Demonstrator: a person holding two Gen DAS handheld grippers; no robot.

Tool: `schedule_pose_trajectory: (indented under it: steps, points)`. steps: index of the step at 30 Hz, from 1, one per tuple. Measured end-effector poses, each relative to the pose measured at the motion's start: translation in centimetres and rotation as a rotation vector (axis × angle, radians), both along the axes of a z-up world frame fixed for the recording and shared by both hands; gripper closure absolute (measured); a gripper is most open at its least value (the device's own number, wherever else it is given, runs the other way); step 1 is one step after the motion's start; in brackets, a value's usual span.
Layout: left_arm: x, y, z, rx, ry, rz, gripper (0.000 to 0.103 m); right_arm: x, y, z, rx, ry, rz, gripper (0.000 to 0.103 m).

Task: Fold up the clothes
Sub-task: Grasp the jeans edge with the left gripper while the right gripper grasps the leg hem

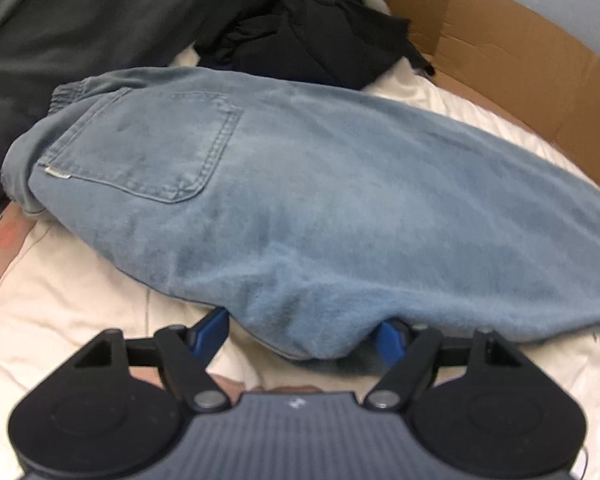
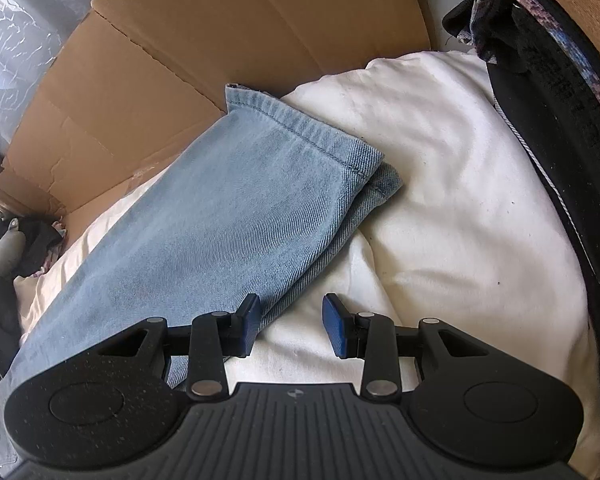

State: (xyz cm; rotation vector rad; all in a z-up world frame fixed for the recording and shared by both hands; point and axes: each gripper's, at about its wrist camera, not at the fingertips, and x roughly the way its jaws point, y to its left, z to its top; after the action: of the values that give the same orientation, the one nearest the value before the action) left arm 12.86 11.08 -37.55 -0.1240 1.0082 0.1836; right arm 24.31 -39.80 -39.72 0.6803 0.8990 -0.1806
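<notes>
Left wrist view: jeans (image 1: 300, 184) lie halved lengthwise on the white bedding (image 1: 60, 304), legs stacked. Cross-folds remain. Left gripper (image 1: 304, 332) stands wide around a denim edge, unpinched; right gripper (image 2: 290, 324) hangs half-open, empty, beside the jeans.

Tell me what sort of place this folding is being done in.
Probably a bedroom, with a bed as the work surface: light blue denim jeans lie on soft cream-white bedding, a brown cardboard box stands behind, and dark crumpled clothes are heaped nearby.
</notes>
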Motion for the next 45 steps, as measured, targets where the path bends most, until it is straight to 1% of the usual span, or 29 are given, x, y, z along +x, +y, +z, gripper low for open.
schedule_pose_trajectory:
  steps: [3, 5, 10, 11, 12, 14, 15, 16, 18, 21, 23, 25, 27, 31, 34, 40, 45]
  points:
    - [0.7, 0.2, -0.8, -0.009, 0.02, 0.043, 0.025, 0.0, 0.0, 0.0, -0.001, 0.0, 0.001, 0.062]
    - [0.8, 0.1, -1.3, -0.001, 0.042, 0.054, 0.025, 0.0, 0.0, 0.0, -0.001, -0.001, 0.002, 0.062]
    - [1.4, -0.2, -2.5, 0.029, 0.054, 0.05, 0.024, -0.1, -0.3, -0.1, 0.011, -0.008, -0.001, 0.062]
    - [1.4, -0.1, -2.5, 0.02, 0.053, 0.05, 0.028, -0.1, -0.4, -0.1, 0.015, -0.01, -0.004, 0.062]
    - [1.3, 0.0, -2.6, 0.012, 0.051, 0.05, 0.033, -0.1, -0.4, -0.1, 0.018, -0.011, -0.005, 0.062]
    - [1.2, 0.0, -2.5, -0.006, 0.055, 0.048, 0.039, -0.1, -0.4, -0.1, 0.018, -0.013, -0.005, 0.062]
    - [1.0, 0.0, -2.4, -0.005, 0.058, 0.038, 0.045, -0.1, -0.4, -0.1, 0.018, -0.013, -0.005, 0.062]
    - [0.9, 0.0, -2.3, -0.003, 0.061, 0.028, 0.048, -0.1, -0.4, -0.1, 0.018, -0.014, -0.005, 0.062]
    - [0.6, 0.0, -2.1, -0.004, 0.063, 0.007, 0.063, -0.1, -0.4, -0.1, 0.017, -0.015, -0.007, 0.062]
    - [0.3, 0.2, -1.7, -0.013, 0.065, -0.011, 0.074, -0.1, -0.5, 0.0, 0.017, -0.017, -0.009, 0.063]
    - [0.1, 0.2, -1.4, -0.016, 0.076, -0.028, 0.078, -0.1, -0.6, 0.0, 0.018, -0.022, -0.019, 0.063]
    - [0.0, 0.5, -1.2, -0.033, 0.093, -0.037, 0.081, -0.2, -0.9, 0.4, 0.007, -0.04, -0.046, 0.062]
    - [0.0, 0.8, -0.7, -0.047, 0.1, -0.046, 0.085, -0.2, -1.2, 0.6, -0.003, -0.05, -0.077, 0.062]
    - [0.2, 1.1, 0.4, -0.055, 0.117, -0.061, 0.087, -0.2, -2.1, 0.3, 0.034, -0.047, -0.114, 0.062]
    - [0.3, 1.1, 1.2, -0.055, 0.138, -0.069, 0.088, -0.3, -2.4, 0.1, 0.038, -0.049, -0.123, 0.062]
    - [0.1, 0.7, -0.6, -0.012, 0.2, -0.115, 0.089, -0.3, -2.7, -0.2, 0.057, -0.059, -0.138, 0.062]
    - [0.0, 0.3, -0.6, 0.022, 0.216, -0.151, 0.089, -0.1, -3.6, -0.6, 0.089, -0.089, -0.173, 0.062]
